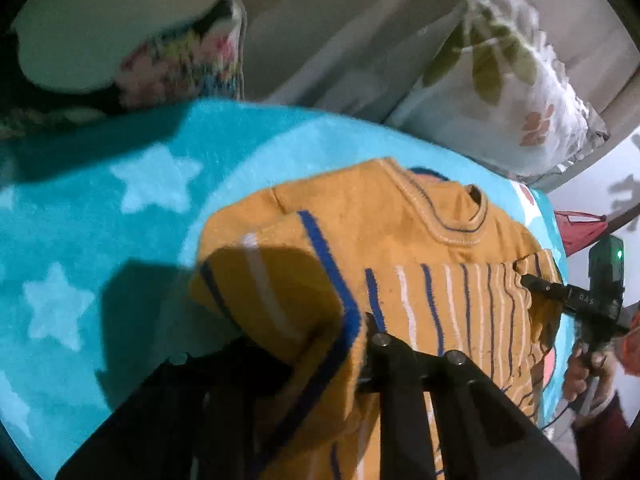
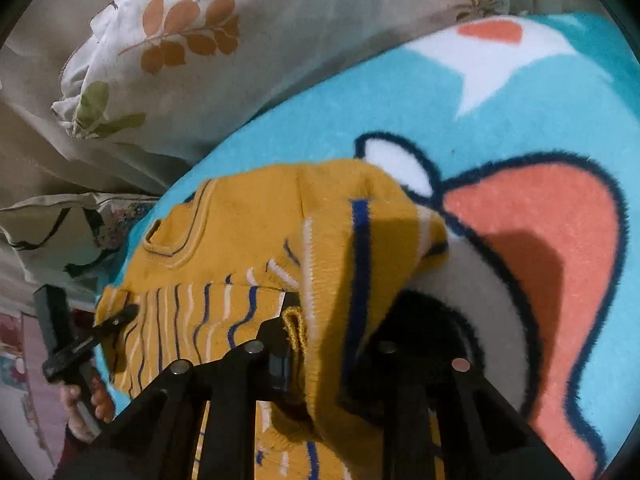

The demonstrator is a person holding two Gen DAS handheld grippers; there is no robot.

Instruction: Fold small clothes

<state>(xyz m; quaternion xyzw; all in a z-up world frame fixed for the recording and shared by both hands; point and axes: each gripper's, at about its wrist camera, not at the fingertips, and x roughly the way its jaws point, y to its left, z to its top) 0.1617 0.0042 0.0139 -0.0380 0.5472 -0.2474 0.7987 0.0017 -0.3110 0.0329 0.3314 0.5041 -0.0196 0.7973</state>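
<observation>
A small mustard-yellow knit sweater (image 1: 360, 240) with blue and white stripes lies on a turquoise blanket (image 1: 120, 208); it also shows in the right wrist view (image 2: 248, 224). My left gripper (image 1: 344, 332) is shut on the sweater's left side, a sleeve draped over its fingers. My right gripper (image 2: 320, 320) is shut on the sweater's other side, a striped sleeve hanging over it. Each gripper shows in the other's view, pinching the sweater's edge: the right one (image 1: 528, 280) and the left one (image 2: 130, 312).
The blanket has white stars and a cartoon print in coral (image 2: 540, 232). A leaf-print pillow (image 1: 520, 92) lies behind the sweater, also in the right wrist view (image 2: 180, 52). A floral cushion (image 1: 180, 60) sits at the far left.
</observation>
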